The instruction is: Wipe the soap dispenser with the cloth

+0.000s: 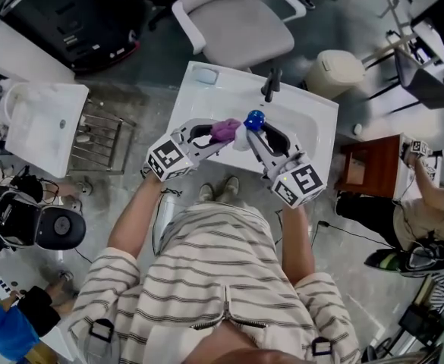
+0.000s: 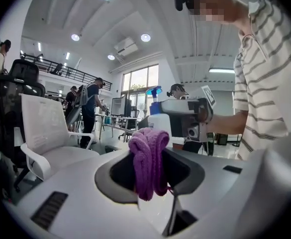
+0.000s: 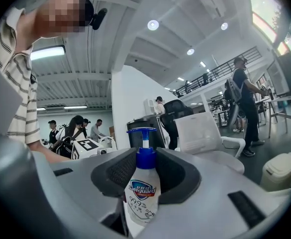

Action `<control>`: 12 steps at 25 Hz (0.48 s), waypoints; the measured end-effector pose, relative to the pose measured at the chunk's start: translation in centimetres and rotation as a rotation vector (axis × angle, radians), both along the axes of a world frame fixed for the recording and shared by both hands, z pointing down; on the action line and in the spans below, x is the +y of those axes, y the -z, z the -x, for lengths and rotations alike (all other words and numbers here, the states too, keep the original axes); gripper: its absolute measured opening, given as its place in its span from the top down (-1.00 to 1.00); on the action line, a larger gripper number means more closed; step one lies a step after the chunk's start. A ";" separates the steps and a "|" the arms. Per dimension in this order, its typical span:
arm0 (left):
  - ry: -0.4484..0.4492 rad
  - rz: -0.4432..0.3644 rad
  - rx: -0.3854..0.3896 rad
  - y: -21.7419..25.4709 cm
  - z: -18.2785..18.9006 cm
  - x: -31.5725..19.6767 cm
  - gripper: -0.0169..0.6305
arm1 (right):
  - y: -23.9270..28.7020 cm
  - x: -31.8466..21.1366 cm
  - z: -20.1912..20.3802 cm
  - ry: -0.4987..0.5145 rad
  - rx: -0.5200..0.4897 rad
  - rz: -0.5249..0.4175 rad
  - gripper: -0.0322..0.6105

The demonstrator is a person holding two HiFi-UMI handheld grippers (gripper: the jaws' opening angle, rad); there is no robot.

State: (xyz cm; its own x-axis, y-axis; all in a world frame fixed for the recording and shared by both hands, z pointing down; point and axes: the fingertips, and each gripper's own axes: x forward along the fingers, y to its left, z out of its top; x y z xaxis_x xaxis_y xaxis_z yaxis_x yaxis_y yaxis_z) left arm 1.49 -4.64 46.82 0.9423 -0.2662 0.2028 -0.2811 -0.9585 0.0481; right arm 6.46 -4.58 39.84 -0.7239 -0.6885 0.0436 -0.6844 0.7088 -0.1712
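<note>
My right gripper (image 1: 253, 133) is shut on a white soap dispenser (image 3: 141, 192) with a blue pump top (image 1: 253, 120), held upright above the sink. My left gripper (image 1: 220, 135) is shut on a bunched purple cloth (image 1: 225, 130), which sits against the left side of the bottle. In the left gripper view the cloth (image 2: 149, 159) hangs between the jaws, with the dispenser (image 2: 157, 121) just beyond it. The right gripper view shows the bottle's label facing the camera between the jaws.
A white sink (image 1: 199, 101) with a dark tap (image 1: 271, 86) lies below both grippers. A grey office chair (image 1: 237, 21) stands behind it, and a small bin (image 1: 334, 71) to its right. A metal rack (image 1: 100, 135) stands to the left. Other people stand further off.
</note>
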 end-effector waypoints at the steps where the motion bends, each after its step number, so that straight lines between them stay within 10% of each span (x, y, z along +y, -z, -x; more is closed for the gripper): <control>1: 0.018 -0.001 0.008 0.3 0.1 -0.1 0.54 | -0.1 -0.2 -0.1 -0.017 -0.004 0.004 0.49; 12: 0.277 0.054 0.097 0.3 1.7 -1.6 0.54 | -1.7 -2.5 -0.4 -0.206 0.024 0.041 0.49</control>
